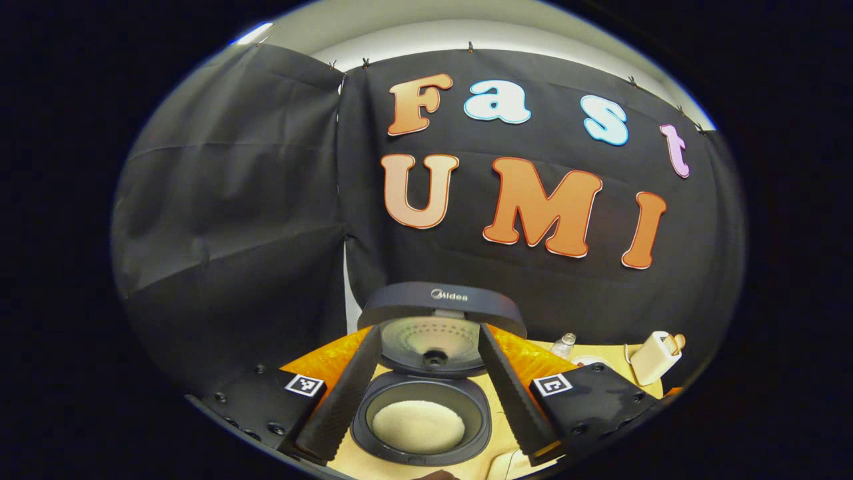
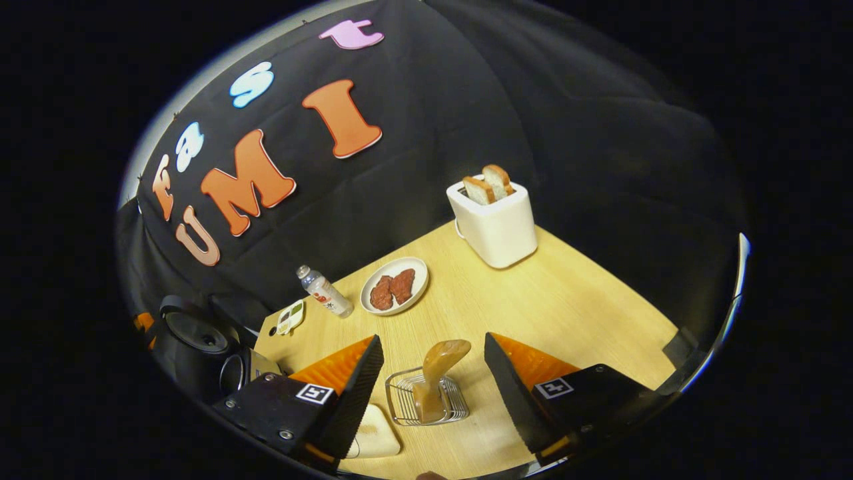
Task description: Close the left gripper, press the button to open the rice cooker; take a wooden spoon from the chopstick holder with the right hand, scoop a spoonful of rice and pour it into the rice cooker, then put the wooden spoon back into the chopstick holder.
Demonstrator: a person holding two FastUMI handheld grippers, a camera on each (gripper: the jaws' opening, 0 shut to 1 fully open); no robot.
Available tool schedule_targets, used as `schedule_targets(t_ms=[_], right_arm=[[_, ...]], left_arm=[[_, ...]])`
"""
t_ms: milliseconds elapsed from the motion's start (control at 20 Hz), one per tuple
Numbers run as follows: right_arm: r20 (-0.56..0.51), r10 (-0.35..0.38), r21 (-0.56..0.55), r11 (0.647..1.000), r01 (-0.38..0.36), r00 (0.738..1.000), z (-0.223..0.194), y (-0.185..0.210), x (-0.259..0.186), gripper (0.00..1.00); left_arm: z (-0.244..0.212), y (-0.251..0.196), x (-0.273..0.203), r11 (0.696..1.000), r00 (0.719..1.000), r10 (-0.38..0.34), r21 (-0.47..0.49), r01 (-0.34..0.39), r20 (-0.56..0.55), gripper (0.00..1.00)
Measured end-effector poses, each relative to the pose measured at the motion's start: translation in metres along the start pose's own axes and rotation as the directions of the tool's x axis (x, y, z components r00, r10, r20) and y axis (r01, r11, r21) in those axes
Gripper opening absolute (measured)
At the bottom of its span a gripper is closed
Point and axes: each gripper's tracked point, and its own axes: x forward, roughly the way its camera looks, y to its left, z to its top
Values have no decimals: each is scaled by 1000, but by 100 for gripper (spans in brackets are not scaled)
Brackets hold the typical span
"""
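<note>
Here, in the left gripper view, the left gripper (image 1: 426, 413) has its jaws spread wide and holding nothing, hanging over the rice cooker (image 1: 421, 427), which sits on the desk (image 1: 480, 467) between the two fingers (image 1: 340, 393). The cooker's lid (image 1: 441, 313) stands up behind the pot, its perforated inner plate facing the camera. Inside the dark inner pot lies a pale round bed of rice (image 1: 418, 427). Farther back to the right, a small clear bottle (image 1: 564, 345) stands near the cloth wall, and a white toaster (image 1: 654, 358) with bread in it stands beyond that at the desk's edge.

In the right gripper view, the right gripper (image 2: 430, 400) also has its jaws wide apart and empty. Between them, close in, the wire chopstick holder (image 2: 426, 403) stands on the desk (image 2: 566, 313) with the wooden spoon (image 2: 436, 377) upright in it, the bowl end up and tilted to the right; neither finger touches it. Just left of the holder, partly behind the left finger (image 2: 353, 393), lies a pale rounded object (image 2: 373, 433) that cannot be identified. Farther off to the left, the open rice cooker (image 2: 200, 340) shows dark at the desk's edge. Beyond the holder come a small dish (image 2: 290, 318) with light compartments, a bottle (image 2: 324, 292) lying tilted, and a white plate (image 2: 394, 285) carrying two reddish-brown pieces. Farthest back, the white toaster (image 2: 494, 223) stands with two bread slices (image 2: 488, 184) sticking up from its slots, near the cloth wall
</note>
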Motion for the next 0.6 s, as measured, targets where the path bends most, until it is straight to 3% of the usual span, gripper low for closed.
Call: schedule_targets(t_ms=[150, 400, 600], right_arm=[[48, -8, -41, 999, 10, 999, 15, 2, -27, 95], [82, -31, -64, 997, 36, 996, 12, -3, -56, 95], [92, -67, -58, 996, 73, 993, 5, -15, -73, 95]], left_arm=[[22, -10, 31, 999, 999, -34, -35, 33, -37, 96], [26, -28, 92, 996, 991, -56, 62, 64, -121, 98], [13, -12, 128, 989, 980, 36, 150, -7, -195, 99]])
